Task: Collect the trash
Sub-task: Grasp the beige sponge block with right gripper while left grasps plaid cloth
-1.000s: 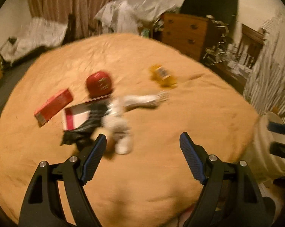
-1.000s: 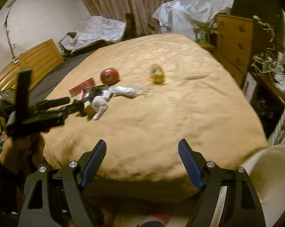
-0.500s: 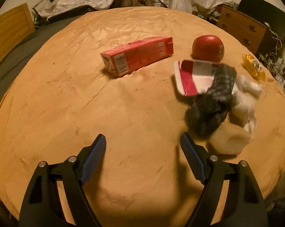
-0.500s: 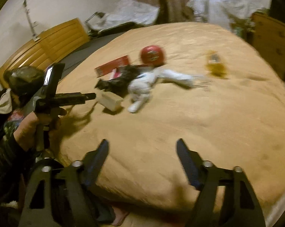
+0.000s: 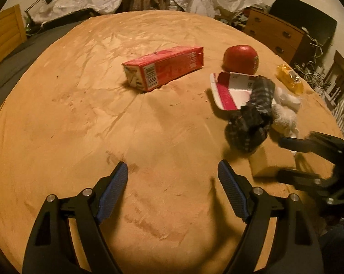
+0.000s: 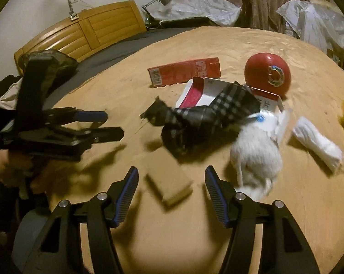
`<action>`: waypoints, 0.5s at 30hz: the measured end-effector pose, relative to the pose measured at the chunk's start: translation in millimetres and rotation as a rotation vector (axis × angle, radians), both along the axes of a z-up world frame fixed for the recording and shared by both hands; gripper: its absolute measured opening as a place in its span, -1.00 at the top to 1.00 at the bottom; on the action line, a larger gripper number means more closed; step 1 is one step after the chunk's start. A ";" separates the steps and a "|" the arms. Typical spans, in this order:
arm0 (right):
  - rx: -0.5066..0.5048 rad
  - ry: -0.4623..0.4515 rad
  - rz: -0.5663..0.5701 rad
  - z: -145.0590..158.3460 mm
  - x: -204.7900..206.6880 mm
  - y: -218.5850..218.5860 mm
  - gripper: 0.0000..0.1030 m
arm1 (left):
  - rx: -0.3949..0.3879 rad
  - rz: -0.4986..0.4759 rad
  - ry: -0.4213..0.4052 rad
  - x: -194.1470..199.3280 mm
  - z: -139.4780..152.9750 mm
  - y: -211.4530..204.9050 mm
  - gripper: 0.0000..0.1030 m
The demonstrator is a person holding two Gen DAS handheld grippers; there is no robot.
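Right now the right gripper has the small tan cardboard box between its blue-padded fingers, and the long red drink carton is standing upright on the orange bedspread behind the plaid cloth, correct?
Not quite. The long red drink carton lies on its side on the orange bedspread, not upright; the left wrist view shows it plainly. The rest holds: the small tan cardboard box sits between the closing jaws of the right gripper, with the plaid cloth behind it.
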State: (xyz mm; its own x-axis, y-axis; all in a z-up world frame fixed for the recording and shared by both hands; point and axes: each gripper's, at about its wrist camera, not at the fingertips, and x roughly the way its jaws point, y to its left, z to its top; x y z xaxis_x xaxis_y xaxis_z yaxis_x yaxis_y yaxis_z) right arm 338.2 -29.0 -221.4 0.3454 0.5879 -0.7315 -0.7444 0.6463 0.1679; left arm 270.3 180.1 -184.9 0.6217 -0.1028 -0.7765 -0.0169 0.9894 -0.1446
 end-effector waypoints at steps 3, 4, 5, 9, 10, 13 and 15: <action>-0.022 0.016 0.014 -8.1 1.7 3.3 0.18 | -0.005 -0.017 -0.032 6.2 5.4 -5.7 -0.51; -0.027 0.023 0.012 -10.3 0.8 2.4 0.24 | -0.005 -0.021 -0.051 7.0 8.8 -8.0 -0.51; -0.023 0.023 0.002 -10.6 -2.0 -1.4 0.27 | -0.006 -0.027 -0.072 7.2 12.3 -11.3 -0.51; 0.008 0.029 -0.105 -1.2 -14.1 -42.3 0.45 | -0.008 -0.129 -0.166 7.3 30.2 -37.2 -0.57; 0.020 0.031 -0.138 1.5 -16.9 -55.1 0.45 | -0.001 -0.158 -0.176 8.4 31.9 -44.7 -0.57; 0.004 0.000 -0.263 6.5 -28.6 -96.6 0.45 | 0.042 -0.269 -0.190 15.9 33.7 -77.7 -0.57; -0.014 -0.006 -0.295 5.1 -32.8 -110.8 0.45 | 0.081 -0.318 -0.182 23.8 30.1 -97.2 -0.58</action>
State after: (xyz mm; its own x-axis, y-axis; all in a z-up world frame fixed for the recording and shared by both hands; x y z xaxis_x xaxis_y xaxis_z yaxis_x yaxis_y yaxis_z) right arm 305.4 -139.8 -216.3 0.5039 0.4514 -0.7365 -0.5251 0.8370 0.1537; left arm 294.1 82.9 -154.8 0.6971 -0.2554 -0.6700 0.3118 0.9494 -0.0375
